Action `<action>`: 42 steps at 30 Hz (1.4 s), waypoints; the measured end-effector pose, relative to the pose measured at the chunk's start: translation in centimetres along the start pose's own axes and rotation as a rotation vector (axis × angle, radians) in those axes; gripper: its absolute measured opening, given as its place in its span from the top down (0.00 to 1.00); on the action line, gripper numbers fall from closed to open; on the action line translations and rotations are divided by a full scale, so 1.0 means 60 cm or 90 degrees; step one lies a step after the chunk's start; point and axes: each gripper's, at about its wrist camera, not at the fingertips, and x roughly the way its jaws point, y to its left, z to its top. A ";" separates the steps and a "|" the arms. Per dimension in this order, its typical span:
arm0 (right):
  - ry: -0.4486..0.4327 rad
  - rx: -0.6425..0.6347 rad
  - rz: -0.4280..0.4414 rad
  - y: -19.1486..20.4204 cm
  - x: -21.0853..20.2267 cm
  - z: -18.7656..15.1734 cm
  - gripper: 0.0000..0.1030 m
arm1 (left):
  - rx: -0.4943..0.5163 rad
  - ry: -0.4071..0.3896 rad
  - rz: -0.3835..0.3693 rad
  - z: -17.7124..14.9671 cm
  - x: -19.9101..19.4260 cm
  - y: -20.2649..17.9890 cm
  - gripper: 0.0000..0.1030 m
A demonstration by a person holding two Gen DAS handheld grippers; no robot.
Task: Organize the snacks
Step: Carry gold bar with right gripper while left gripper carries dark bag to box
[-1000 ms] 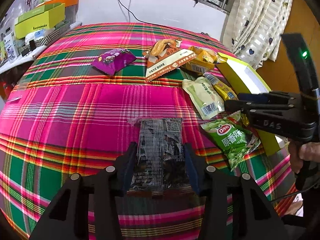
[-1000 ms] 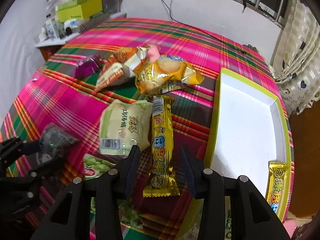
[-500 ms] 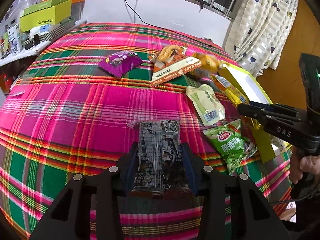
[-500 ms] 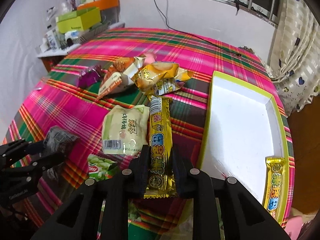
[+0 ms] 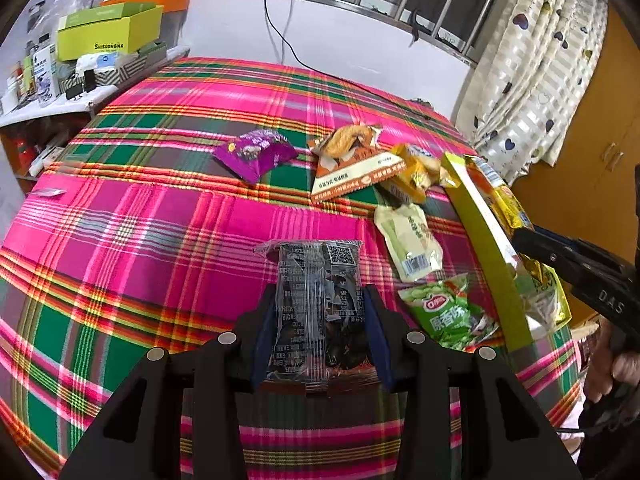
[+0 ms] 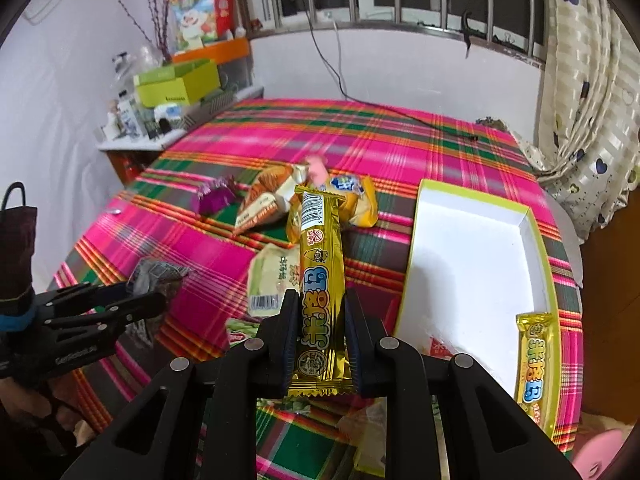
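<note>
Gripping a dark clear-wrapped packet (image 5: 318,300) by its sides, the left gripper (image 5: 319,322) is holding it over the plaid cloth (image 5: 140,240). From the right wrist, the right gripper (image 6: 322,344) is pinching a yellow snack bar (image 6: 320,280), lifted beside the white tray (image 6: 472,264), where another yellow bar (image 6: 534,360) is lying.

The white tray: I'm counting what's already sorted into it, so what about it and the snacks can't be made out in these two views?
- Left wrist view: the tray shows only its yellow-green side wall, which hides the inside.
- Right wrist view: the tray's near end is hidden behind the right gripper and the gold bar clamped in it.
- Right wrist view: the green pea packet is mostly covered by the gripper.
</note>
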 end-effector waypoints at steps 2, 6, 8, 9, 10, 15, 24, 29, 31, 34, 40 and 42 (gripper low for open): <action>-0.009 0.004 0.001 -0.003 -0.011 0.000 0.82 | -0.004 -0.004 0.001 0.002 -0.003 0.001 0.59; -0.025 0.013 -0.001 -0.009 -0.031 -0.004 0.82 | -0.006 -0.012 -0.002 0.007 -0.011 -0.005 0.59; -0.034 0.019 -0.003 -0.013 -0.042 -0.006 0.82 | -0.004 -0.014 -0.005 0.010 -0.014 -0.010 0.59; -0.037 0.022 -0.004 -0.016 -0.046 -0.006 0.82 | -0.002 -0.015 -0.007 0.011 -0.015 -0.013 0.59; -0.040 0.025 -0.006 -0.019 -0.051 -0.007 0.82 | 0.001 -0.017 -0.008 0.012 -0.016 -0.017 0.59; -0.056 0.042 -0.014 -0.035 -0.073 -0.014 0.82 | 0.011 -0.021 -0.015 0.018 -0.022 -0.035 0.59; -0.078 0.083 -0.037 -0.084 -0.109 -0.032 0.82 | 0.021 -0.019 -0.018 0.028 -0.021 -0.065 0.59; -0.088 0.111 -0.060 -0.122 -0.128 -0.043 0.82 | 0.032 -0.020 -0.022 0.033 -0.022 -0.085 0.59; -0.090 0.122 -0.067 -0.136 -0.133 -0.049 0.82 | 0.037 -0.020 -0.025 0.035 -0.022 -0.093 0.59; -0.090 0.136 -0.077 -0.156 -0.138 -0.057 0.82 | 0.043 -0.018 -0.031 0.038 -0.020 -0.107 0.58; -0.089 0.155 -0.088 -0.184 -0.143 -0.071 0.82 | 0.055 -0.019 -0.050 0.047 -0.019 -0.135 0.59; -0.086 0.162 -0.090 -0.192 -0.142 -0.075 0.82 | 0.060 -0.018 -0.059 0.050 -0.018 -0.143 0.59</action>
